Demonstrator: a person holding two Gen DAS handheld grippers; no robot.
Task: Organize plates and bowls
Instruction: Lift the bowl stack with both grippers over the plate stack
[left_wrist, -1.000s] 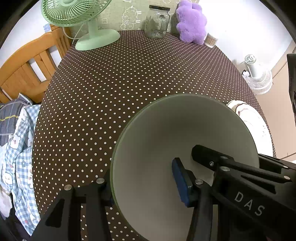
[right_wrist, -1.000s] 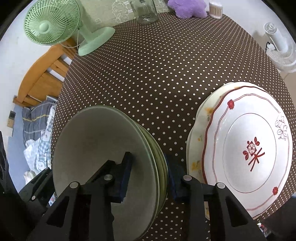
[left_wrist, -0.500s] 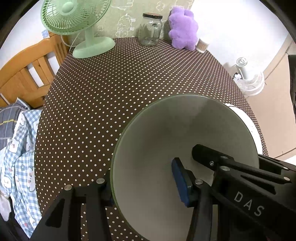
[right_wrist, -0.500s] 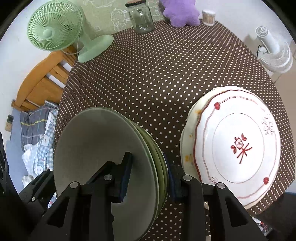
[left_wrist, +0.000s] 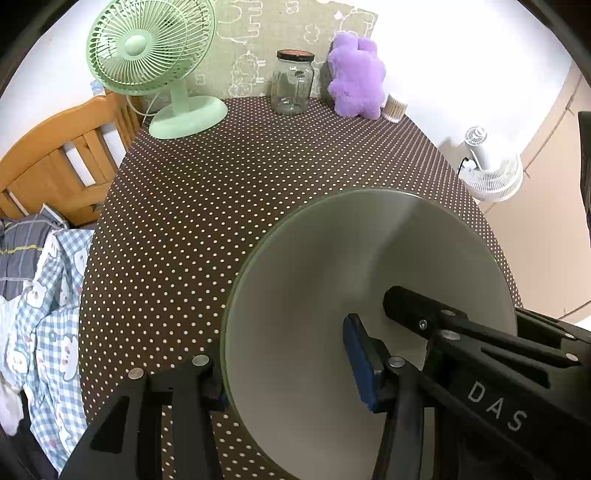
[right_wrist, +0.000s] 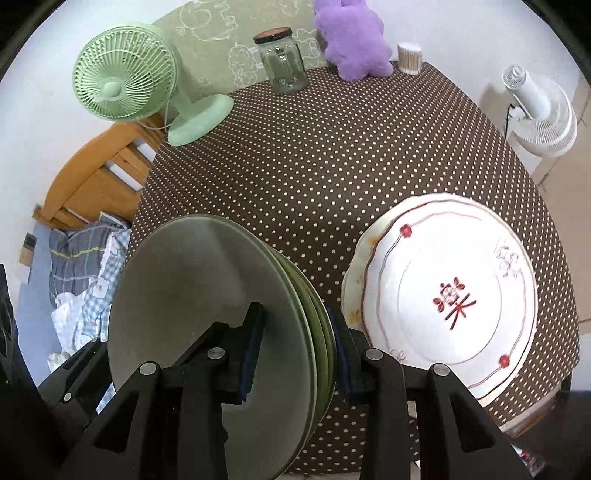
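Over the green fan's (left_wrist: 151, 48) side of the surface (left_wrist: 258, 166), your left tool (left_wrist: 288, 363) grips the rim of the grey-green plate stack (left_wrist: 369, 280), which has risen: more cloth shows than a second ago. "DAS" reads on the other tool's arm. From your right tool (right_wrist: 297, 354), clamped on the same plate stack (right_wrist: 207, 295), the white plates (right_wrist: 443, 295) beside it sit lower, so the lift toward stacking seems underway; a red character marks the top one.
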